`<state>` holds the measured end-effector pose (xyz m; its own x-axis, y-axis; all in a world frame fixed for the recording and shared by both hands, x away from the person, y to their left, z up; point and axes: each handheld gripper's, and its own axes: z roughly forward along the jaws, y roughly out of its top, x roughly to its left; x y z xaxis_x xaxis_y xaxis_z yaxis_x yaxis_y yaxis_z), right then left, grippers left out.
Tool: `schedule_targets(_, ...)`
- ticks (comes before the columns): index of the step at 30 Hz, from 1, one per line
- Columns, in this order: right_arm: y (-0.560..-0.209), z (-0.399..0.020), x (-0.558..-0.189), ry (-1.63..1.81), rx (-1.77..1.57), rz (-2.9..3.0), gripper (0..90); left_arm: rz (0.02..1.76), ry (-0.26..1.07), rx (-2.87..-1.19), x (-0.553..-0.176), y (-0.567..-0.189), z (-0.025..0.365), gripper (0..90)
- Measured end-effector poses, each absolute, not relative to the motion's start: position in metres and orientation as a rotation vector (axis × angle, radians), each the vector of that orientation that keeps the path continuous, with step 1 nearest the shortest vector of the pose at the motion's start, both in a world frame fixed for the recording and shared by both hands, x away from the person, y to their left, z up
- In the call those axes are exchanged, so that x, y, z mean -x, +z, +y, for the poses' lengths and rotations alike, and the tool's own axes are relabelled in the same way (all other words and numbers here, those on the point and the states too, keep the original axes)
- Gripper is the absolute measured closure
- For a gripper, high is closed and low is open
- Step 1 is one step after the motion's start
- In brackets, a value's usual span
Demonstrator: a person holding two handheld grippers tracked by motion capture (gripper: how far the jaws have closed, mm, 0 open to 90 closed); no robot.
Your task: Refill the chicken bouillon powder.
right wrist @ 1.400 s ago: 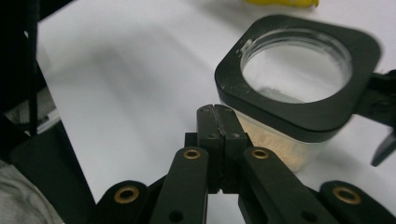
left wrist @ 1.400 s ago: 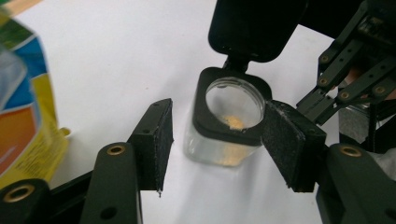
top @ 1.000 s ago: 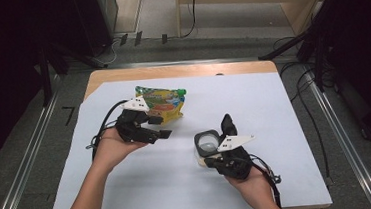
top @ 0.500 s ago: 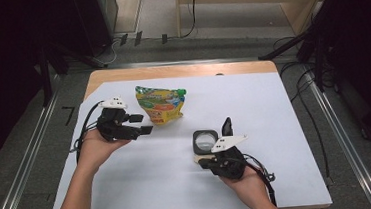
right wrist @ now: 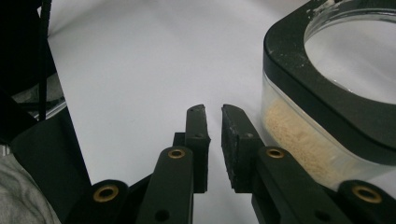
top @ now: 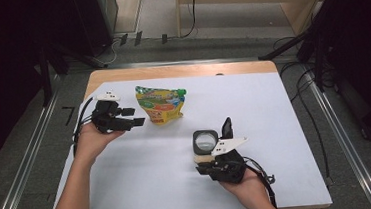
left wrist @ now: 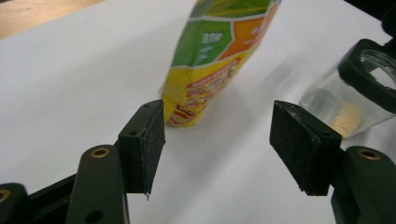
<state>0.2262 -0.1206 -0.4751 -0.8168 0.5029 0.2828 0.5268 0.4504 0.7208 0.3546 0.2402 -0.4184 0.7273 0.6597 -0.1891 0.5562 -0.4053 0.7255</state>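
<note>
Tabletop [top: 285, 126] — wooden, covered almost edge to edge by a white sheet, a strip of bare wood left along the far side.

Snack pouch [top: 161, 104] — yellow, green and orange printed bag with a green cap at its upper right corner; far-left part of the sheet, standing free of both grippers. In the left gripper view it rises just beyond the jaws, its lower corner nearest them.

Glass jar [top: 205, 144] — clear, squarish, black rim, open mouth up; near-centre of the sheet, well apart from the pouch. A shallow layer of pale beige grains lies in the bottom.

Left gripper [top: 135, 117] — held in the person's left hand [top: 92, 139] at the left edge, pointing right toward the pouch; jaws spread wide, nothing between them.

Right gripper [top: 227, 128] — held in the right hand [top: 245, 185] at the near edge, just right of the jar; jaws drawn nearly together with a thin gap, empty, alongside the jar's wall.
</note>
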Motion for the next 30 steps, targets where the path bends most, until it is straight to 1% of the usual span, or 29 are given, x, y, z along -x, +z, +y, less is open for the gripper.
schedule_targets(6, -0.475, -0.123, -0.226, -1.332, 0.952, -2.649, 80.8, 0.892, 0.179, -2.139, -0.368, -0.419, 0.235, 36.5)
schedule_targets(10, -0.477, -0.124, -0.225, -1.315, 0.951, -2.656, 80.5, 0.886, 0.185, -2.125, -0.374, -0.417, 0.234, 36.4)
schedule_targets(16, -0.480, -0.123, -0.222, -1.296, 0.957, -2.660, 78.8, 0.811, 0.201, -2.128, -0.385, -0.412, 0.222, 40.5)
schedule_targets(18, -0.480, -0.122, -0.221, -1.293, 0.961, -2.664, 78.5, 0.783, 0.204, -2.149, -0.389, -0.415, 0.216, 43.0)
schedule_targets(22, -0.479, -0.121, -0.221, -1.316, 0.958, -2.647, 76.0, 0.757, 0.204, -2.159, -0.392, -0.421, 0.208, 56.1)
schedule_targets(23, -0.479, -0.120, -0.221, -1.322, 0.956, -2.639, 74.5, 0.749, 0.216, -2.158, -0.392, -0.421, 0.207, 56.5)
schedule_targets(27, -0.474, -0.113, -0.224, -1.323, 0.925, -2.645, 72.5, 0.754, 0.179, -2.133, -0.393, -0.422, 0.204, 67.8)
schedule_targets(30, -0.468, -0.107, -0.227, -1.332, 0.900, -2.652, 70.9, 0.740, 0.190, -2.133, -0.391, -0.422, 0.200, 69.8)
